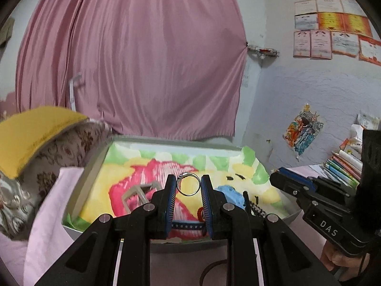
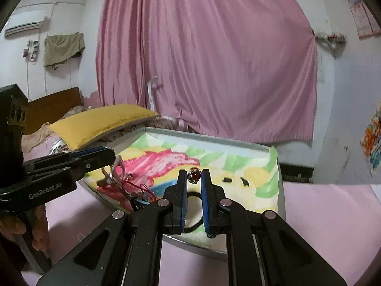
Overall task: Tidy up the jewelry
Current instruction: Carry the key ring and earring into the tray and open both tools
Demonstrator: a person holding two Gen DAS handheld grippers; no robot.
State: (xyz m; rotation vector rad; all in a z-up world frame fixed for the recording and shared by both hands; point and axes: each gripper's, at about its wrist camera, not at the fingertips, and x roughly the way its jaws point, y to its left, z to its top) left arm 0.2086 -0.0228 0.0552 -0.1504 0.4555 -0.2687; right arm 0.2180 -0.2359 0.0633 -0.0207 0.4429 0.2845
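Count per item type:
- Grippers: 2. Left gripper (image 1: 188,184), right gripper (image 2: 194,177).
- Rings: 2. Silver ring (image 1: 188,184), one; red-stone ring (image 2: 194,176), one.
- Tray (image 1: 166,140): 1.
- Black hair tie (image 2: 193,211): 1.
- Yellow pillow (image 2: 100,121): 1.
- Pink curtain (image 1: 133,54): 1.
- Red string tangle (image 2: 140,189): 1; individual strands too tangled for count.

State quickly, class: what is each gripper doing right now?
Left gripper: shut on a plain silver metal ring.
Right gripper: shut on a gold ring with a red stone.
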